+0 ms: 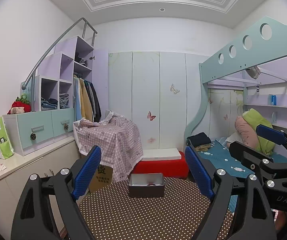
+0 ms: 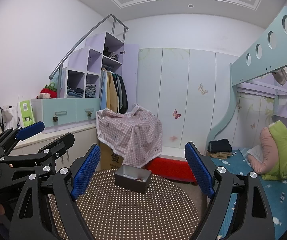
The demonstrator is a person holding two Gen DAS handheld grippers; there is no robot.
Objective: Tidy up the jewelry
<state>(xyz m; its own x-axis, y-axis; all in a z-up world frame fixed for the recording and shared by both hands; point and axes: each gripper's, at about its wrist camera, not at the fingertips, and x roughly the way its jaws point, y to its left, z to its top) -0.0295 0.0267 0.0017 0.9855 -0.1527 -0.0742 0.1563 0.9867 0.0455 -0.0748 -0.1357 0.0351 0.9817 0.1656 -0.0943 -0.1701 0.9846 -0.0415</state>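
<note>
**Here: handling notes, tin and beads**

Both grippers point level over the dotted round table (image 1: 143, 216), side by side. The left gripper (image 1: 143, 172) has its jaws spread wide with nothing between the blue pads (image 1: 88, 172). The right gripper (image 2: 142, 170) stands the same way, wide and empty.

The task's thing: a small open metal tin (image 1: 146, 185), rectangular, sits near the far edge of the table, well apart from both sets of fingertips. Inside it, against the near wall, lies a small dark reddish beaded piece (image 1: 150, 184), probably a bracelet; too small to tell more. No lid in view.

Judgement on handling:
- Tin: thin sheet metal, likely light, stiff, smooth-sided. It could skid on the tablecloth if pushed from one side. Best hold is across the two long walls, or pinch one wall at the rim.
- Beads: light, limp if strung, likely to slump and roll. Pinch across the strand at its middle, pads low, and expect it to dangle.
- Steadying the tin with one gripper while the other reaches in seems prudent.
</note>
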